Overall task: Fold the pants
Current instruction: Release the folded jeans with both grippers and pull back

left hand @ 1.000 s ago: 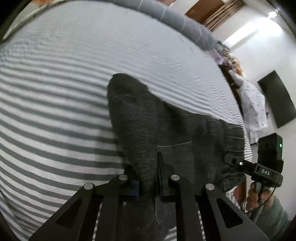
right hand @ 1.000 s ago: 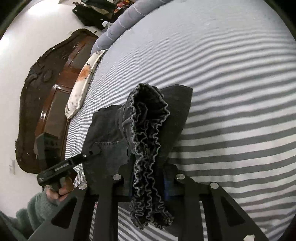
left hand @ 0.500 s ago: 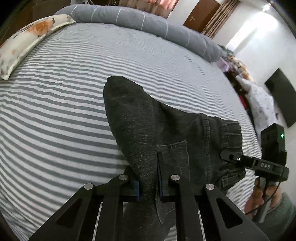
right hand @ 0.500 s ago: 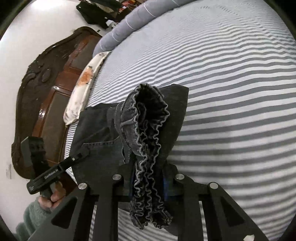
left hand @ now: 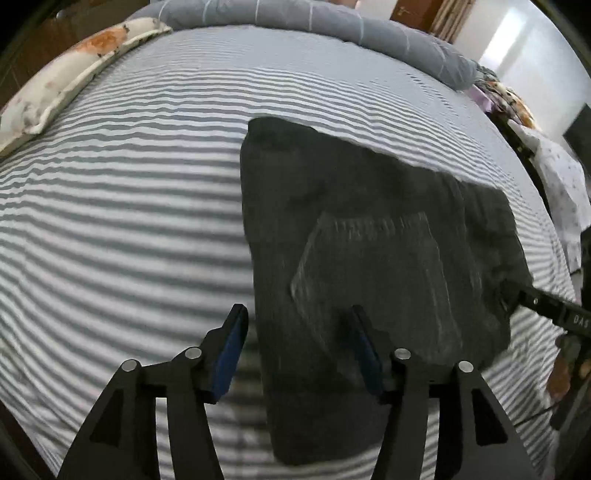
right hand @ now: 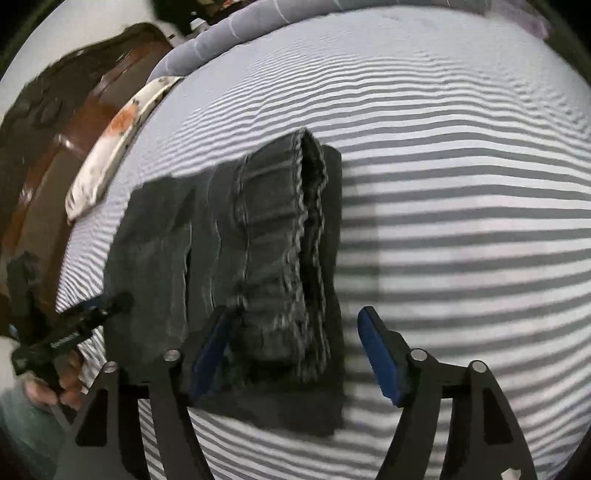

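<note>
Dark grey pants [left hand: 369, 240] lie folded and flat on the striped bed sheet [left hand: 129, 221], a back pocket facing up. My left gripper [left hand: 297, 310] hovers over their near left edge. Its jaws are opening, and the blue pads stand clear of the cloth between them. In the right wrist view the pants [right hand: 229, 240] show their gathered elastic waistband [right hand: 306, 240]. My right gripper [right hand: 295, 312] is over that waistband end, jaws opening and pads off the fabric. Each view catches the other gripper at its edge: the right gripper [left hand: 554, 310] and the left gripper [right hand: 74, 325].
A floral pillow [left hand: 74, 74] and a grey bolster [left hand: 332, 22] lie along the far side of the bed. A dark wooden headboard [right hand: 55, 129] rises behind them. Heaped cloth [left hand: 554, 177] sits off the bed's right side. A hand [right hand: 62, 387] holds the left gripper's handle.
Both grippers were shut on raised folds of the pants. Now both have opened and let go, and the pants have dropped flat onto the sheet. Both views have tipped further down.
</note>
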`<state>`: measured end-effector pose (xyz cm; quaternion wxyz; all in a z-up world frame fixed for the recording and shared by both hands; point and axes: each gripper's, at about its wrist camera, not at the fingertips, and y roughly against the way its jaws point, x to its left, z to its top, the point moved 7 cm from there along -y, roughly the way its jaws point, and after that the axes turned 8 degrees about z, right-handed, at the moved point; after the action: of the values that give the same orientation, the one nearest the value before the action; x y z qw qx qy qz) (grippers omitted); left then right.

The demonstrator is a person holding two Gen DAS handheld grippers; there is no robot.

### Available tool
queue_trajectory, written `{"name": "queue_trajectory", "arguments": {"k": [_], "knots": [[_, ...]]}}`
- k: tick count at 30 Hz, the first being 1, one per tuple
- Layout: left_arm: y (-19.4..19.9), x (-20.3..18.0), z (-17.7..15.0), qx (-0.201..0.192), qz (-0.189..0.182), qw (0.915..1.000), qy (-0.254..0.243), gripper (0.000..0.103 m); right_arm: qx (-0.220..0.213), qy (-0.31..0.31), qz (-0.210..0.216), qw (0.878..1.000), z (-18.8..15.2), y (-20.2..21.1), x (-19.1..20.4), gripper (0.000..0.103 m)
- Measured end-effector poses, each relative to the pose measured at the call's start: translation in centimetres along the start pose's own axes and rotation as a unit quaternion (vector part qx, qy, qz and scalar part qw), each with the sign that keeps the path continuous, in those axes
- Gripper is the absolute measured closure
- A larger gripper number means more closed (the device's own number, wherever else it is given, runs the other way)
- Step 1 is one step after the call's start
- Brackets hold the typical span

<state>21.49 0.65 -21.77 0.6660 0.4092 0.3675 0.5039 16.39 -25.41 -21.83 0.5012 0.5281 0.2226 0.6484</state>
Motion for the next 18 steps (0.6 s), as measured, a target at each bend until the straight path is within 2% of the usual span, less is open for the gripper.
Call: {"name": "queue_trajectory", "arguments": {"k": [2,4,10,13,18], "knots": [[0.5,0.0,-1.6,-0.010,0.010,0.9999,-0.001,0.043,-0.004,0.012,-0.012,1.000,-1.4,0.2,0.0,0.029],[0.7,0.1,-2.2,-0.021,0.020,0.9996,0.004,0.041,0.003,0.031,-0.046,0.998,-2.5,-0.4,0.3,0.028],[1.0,-0.5,-2.4,-0.026,0.064,0.9976,-0.007,0.037,-0.010,0.007,-0.061,0.998,-2.6,-0.6,0.4,0.028],[2.2,-1.0,-2.5,-0.027,0.086,0.9958,-0.011,0.037,-0.020,0.018,-0.081,0.996,-2.3,0.3,1.8,0.028],[6.0,-1.5,-3.0,-0.057,0.106,0.9927,0.006,0.037,-0.053,0.044,-0.104,0.992,-2.7,3.3,5.2,0.023]]}}
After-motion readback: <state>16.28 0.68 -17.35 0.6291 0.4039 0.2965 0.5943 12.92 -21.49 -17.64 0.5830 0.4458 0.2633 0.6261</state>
